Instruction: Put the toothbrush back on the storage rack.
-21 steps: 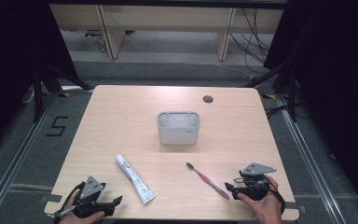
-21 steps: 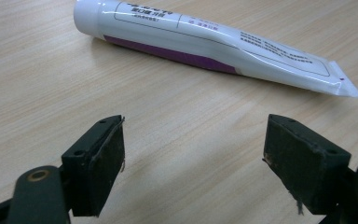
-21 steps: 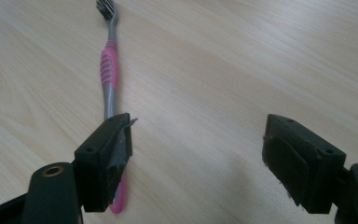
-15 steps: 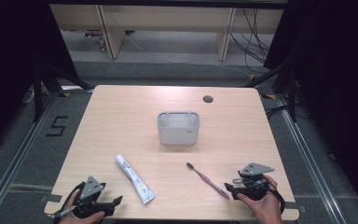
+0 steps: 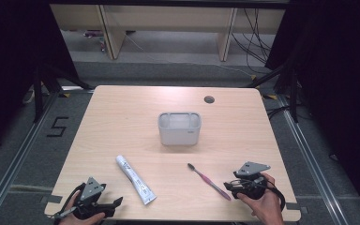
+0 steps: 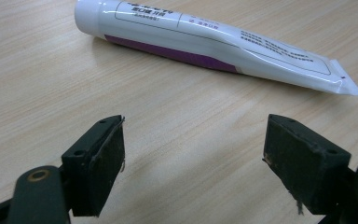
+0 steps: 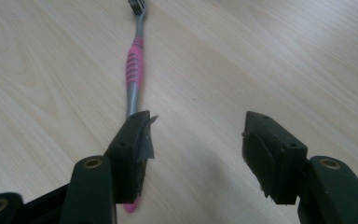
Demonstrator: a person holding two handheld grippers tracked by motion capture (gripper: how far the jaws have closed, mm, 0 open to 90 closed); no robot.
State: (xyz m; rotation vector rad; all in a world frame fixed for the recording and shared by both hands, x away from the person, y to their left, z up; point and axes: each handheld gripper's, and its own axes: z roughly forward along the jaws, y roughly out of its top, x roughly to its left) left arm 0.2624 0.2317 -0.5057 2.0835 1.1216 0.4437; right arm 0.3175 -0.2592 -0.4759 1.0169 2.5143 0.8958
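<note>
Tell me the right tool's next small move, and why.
Probably slide the right tool sideways toward the toothbrush until the handle lies between its jaws, then close. The jaws stand open with nothing between them, and the handle runs under one jaw, off-centre, flat on the table.

Pale matt wood-grain table (image 5: 122, 122), glossy white plastic tube (image 6: 205, 39), toothbrush (image 7: 135, 70) in pink ribbed rubbery grip on smooth grey plastic, matt black jaws, probably matt grey plastic holder (image 5: 179, 129).
</note>
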